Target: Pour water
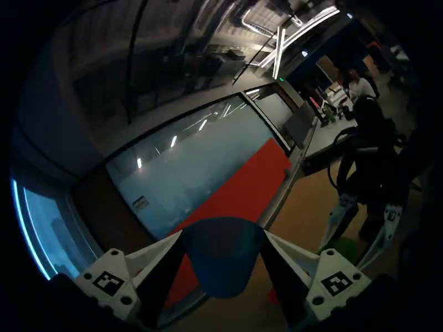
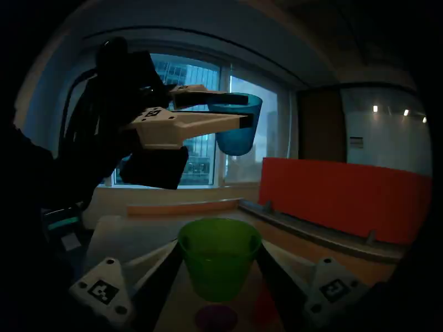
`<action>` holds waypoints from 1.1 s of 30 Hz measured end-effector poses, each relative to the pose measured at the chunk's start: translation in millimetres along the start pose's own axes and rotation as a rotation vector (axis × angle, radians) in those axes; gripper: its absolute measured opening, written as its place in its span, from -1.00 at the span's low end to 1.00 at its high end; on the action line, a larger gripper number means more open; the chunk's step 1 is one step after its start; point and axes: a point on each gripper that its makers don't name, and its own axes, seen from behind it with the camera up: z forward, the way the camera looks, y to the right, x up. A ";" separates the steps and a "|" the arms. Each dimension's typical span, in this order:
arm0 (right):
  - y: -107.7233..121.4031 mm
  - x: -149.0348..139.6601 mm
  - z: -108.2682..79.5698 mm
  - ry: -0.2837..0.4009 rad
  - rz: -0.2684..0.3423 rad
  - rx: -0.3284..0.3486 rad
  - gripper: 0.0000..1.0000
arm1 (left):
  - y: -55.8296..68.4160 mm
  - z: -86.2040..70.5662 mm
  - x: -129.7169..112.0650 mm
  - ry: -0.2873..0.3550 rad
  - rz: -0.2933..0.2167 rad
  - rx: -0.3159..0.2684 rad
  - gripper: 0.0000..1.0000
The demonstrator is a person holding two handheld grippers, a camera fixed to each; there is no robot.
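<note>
left gripper (image 1: 222,239) clamps blue cup (image 1: 222,268) | right gripper (image 2: 220,247) clamps green cup (image 2: 219,274) | window (image 2: 260,138) behind

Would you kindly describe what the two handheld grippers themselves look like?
The left gripper and right gripper look alike: white, wedge-shaped fingers lined with dark inner pads. Each finger base carries a square black-and-white marker and round screw holes. Behind the fingers sits a bulky black body, with a dark cable looping off it.
</note>
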 end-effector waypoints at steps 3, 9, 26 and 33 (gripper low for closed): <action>0.0 1.4 -0.5 0.002 -0.001 -0.002 0.78 | -6.0 1.3 -3.3 -0.004 -0.106 0.006 0.75; -0.4 4.4 -1.9 0.005 -0.003 -0.006 0.79 | -13.2 1.8 -9.4 -0.005 -0.276 0.011 0.75; 0.4 9.9 -4.5 0.007 -0.008 -0.013 0.79 | -21.2 10.9 -23.9 0.017 -0.574 0.014 0.75; 1.7 10.2 -5.3 0.006 -0.008 -0.019 0.79 | -21.1 7.5 -29.1 0.008 -0.571 0.020 0.75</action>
